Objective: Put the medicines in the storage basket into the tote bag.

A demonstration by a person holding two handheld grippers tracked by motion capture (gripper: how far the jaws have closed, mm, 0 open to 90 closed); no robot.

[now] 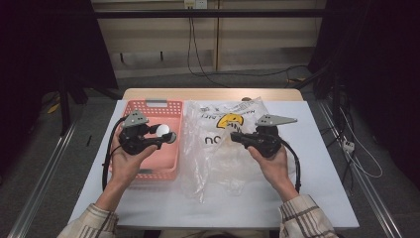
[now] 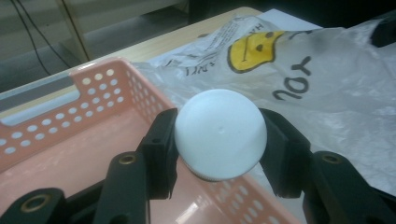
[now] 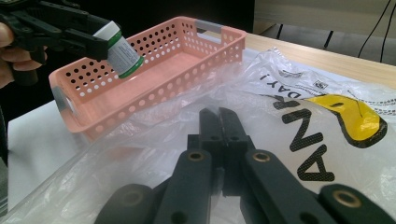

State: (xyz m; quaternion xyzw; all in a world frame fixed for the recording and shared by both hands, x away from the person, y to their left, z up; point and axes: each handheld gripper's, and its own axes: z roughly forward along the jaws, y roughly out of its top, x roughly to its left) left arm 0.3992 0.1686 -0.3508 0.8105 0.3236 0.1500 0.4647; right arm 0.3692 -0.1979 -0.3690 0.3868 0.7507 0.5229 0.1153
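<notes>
A: Entry. The small white bottle point(image 2: 219, 133), white cap and green-banded label, is clamped in the left gripper point(image 1: 167, 137), one black jaw on each side of the cap end. It hangs in the air over the right-hand part of the pink perforated basket point(image 1: 148, 106), not touching its floor.

B: Axis?

A: In the right gripper view the bottle point(image 3: 119, 50) tilts: cap up in the jaws, base pointing down and out toward the plastic bag. In the left gripper view the cap faces the camera, so the long axis runs roughly along the jaws.

B: Bearing for the next move?

A: The clear plastic bag point(image 1: 218, 163), with a yellow smiley print, lies flat on the white table point(image 1: 327, 198), just beside the basket on the bottle's right. My judgement: either way, bag or basket, the left hand carries it.

B: Right gripper point(image 1: 234, 135)?

A: Jaws pressed together, holding nothing that I can see, low over the bag. Whether they pinch the film, I cannot tell.
</notes>
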